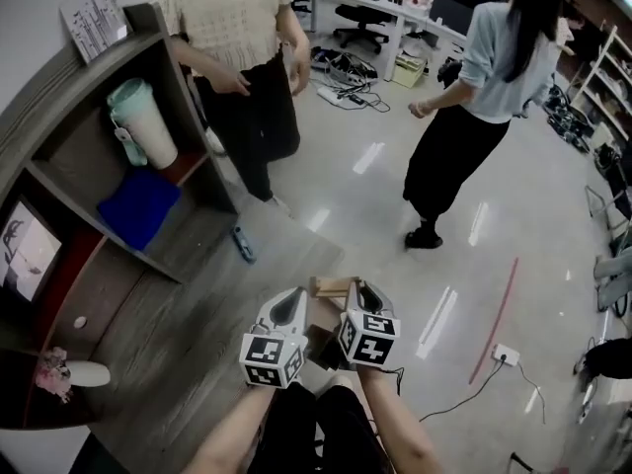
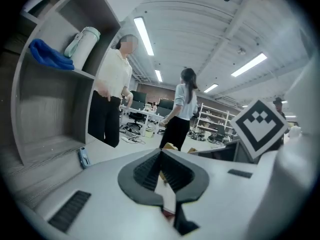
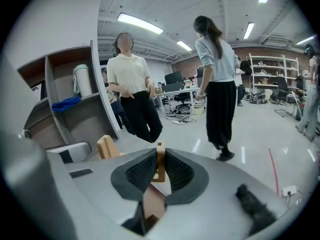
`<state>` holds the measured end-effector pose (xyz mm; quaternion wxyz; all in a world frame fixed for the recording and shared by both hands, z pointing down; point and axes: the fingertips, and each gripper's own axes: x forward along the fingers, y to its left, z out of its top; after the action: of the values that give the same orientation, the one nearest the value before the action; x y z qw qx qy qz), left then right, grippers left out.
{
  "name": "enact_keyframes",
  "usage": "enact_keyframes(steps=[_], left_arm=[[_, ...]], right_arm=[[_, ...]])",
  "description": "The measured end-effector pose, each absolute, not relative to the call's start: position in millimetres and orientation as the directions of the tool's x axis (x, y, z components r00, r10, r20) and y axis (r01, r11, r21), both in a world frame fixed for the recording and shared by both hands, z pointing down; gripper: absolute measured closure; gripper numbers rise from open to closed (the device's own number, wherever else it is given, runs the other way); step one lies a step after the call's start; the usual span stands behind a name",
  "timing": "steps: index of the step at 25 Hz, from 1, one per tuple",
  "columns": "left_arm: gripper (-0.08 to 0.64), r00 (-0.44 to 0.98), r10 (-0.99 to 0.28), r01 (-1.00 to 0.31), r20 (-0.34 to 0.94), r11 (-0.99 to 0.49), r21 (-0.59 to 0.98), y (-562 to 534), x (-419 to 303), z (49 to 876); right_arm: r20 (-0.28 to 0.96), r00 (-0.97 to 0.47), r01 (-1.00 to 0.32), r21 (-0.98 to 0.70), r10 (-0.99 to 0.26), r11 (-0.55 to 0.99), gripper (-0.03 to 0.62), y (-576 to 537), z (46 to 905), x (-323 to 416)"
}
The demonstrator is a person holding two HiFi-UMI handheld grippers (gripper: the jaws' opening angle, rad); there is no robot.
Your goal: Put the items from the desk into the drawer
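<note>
I hold a light wooden frame [image 1: 331, 286] with both grippers, side by side, just past the desk's [image 1: 188, 304] near corner. In the head view my left gripper [image 1: 294, 302] is shut on the frame's left part and my right gripper [image 1: 359, 298] on its right part. The right gripper view shows a thin upright wooden slat [image 3: 160, 165] pinched between the right gripper's [image 3: 160, 158] pads, with another wooden block [image 3: 107, 146] to the left. In the left gripper view a pale thin strip [image 2: 167, 190] sits between the closed pads of the left gripper [image 2: 161, 157]. A small blue item [image 1: 243, 244] lies on the desk.
A curved shelf unit [image 1: 148, 38] on the desk holds a mint flask [image 1: 141, 121] and a blue cloth [image 1: 138, 205]. A picture frame [image 1: 25, 245] and a white vase [image 1: 79, 373] stand at the left. Two people [image 1: 242, 77] [image 1: 464, 117] stand on the floor beyond.
</note>
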<state>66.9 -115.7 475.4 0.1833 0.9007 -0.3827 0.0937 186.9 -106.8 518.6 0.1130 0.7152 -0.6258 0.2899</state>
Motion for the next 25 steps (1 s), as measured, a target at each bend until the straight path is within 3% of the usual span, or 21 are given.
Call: enact_keyframes(steps=[14, 25], left_arm=[[0.551, 0.687, -0.637, -0.725, 0.350, -0.632, 0.272, -78, 86, 504], [0.551, 0.641, -0.653, -0.767, 0.403, -0.569, 0.298, -52, 80, 556]], right_arm=[[0.612, 0.049, -0.955, -0.202, -0.790, -0.216, 0.540, -60, 556, 213], [0.686, -0.020, -0.972, -0.184, -0.728, -0.147, 0.540, -53, 616, 206]])
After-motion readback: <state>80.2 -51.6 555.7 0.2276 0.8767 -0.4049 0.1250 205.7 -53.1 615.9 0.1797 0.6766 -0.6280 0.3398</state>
